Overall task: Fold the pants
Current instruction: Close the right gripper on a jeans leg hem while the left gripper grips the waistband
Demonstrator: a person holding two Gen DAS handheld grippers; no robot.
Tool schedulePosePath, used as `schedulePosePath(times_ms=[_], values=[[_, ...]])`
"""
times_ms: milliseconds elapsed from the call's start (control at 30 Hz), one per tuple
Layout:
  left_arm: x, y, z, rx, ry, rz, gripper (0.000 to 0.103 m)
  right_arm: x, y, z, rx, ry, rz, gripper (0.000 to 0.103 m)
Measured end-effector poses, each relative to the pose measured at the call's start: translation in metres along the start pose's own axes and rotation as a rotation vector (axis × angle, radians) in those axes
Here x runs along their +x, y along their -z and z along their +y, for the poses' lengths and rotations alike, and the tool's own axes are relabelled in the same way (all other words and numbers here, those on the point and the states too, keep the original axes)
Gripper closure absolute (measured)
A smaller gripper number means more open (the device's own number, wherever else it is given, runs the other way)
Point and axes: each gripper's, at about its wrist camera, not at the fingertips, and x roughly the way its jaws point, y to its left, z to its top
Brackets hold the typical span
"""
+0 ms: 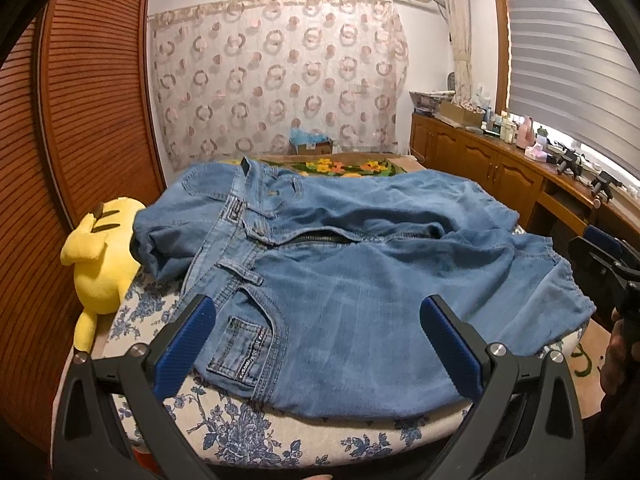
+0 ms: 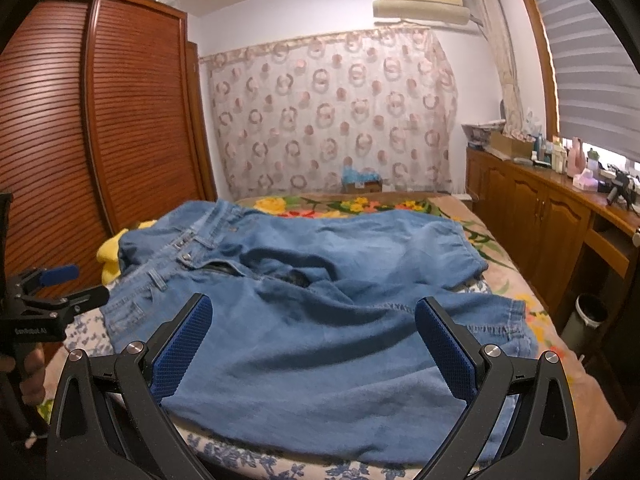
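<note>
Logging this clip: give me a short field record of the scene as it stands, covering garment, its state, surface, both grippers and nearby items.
garment: blue denim jeans
layout: spread front-up across the bed, waistband toward the left, legs toward the right
fly: unzipped, zipper showing
fold state: no fold visible yet
surface: bed with blue floral sheet
left gripper: open, above the near edge of the jeans by the front pocket, holding nothing
right gripper: open, above the nearer leg, holding nothing
nearby: yellow plush toy at the bed's left side, partly under the waist end

Home bedroom: bed [image 2: 496, 264], louvered wardrobe [image 2: 120, 112], curtain [image 2: 332, 116].
</note>
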Motion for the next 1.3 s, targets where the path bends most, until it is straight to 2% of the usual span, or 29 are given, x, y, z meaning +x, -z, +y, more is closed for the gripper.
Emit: schedulePosePath(times_ms=[233, 467, 667, 867, 1067, 1300], values=[[0.017, 0.012, 0.017, -0.015, -0.007, 0.039, 0.0, 0.01, 0.011, -0.018, -0.004, 0.019, 0.054, 0.001], [0.028, 0.024, 0.046, -0.04, -0.062, 0.072, 0.0, 0.013, 0.022, -0.04, 0.003, 0.038, 0.086, 0.001], [0.035, 0.031, 0.078, -0.073, -0.115, 0.092, 0.0, 0.008, 0.035, -0.074, 0.032, 0.108, 0.12, 0.001], [0.043, 0.037, 0.098, -0.099, -0.135, 0.115, 0.0, 0.003, 0.044, -0.097, 0.045, 0.154, 0.152, 0.001], [0.061, 0.047, 0.114, -0.115, -0.173, 0.169, 0.0, 0.0, 0.054, -0.109, 0.053, 0.119, 0.198, 0.003], [0.074, 0.055, 0.121, -0.127, -0.191, 0.214, 0.0, -0.011, 0.066, -0.13, 0.04, 0.16, 0.254, 0.003]])
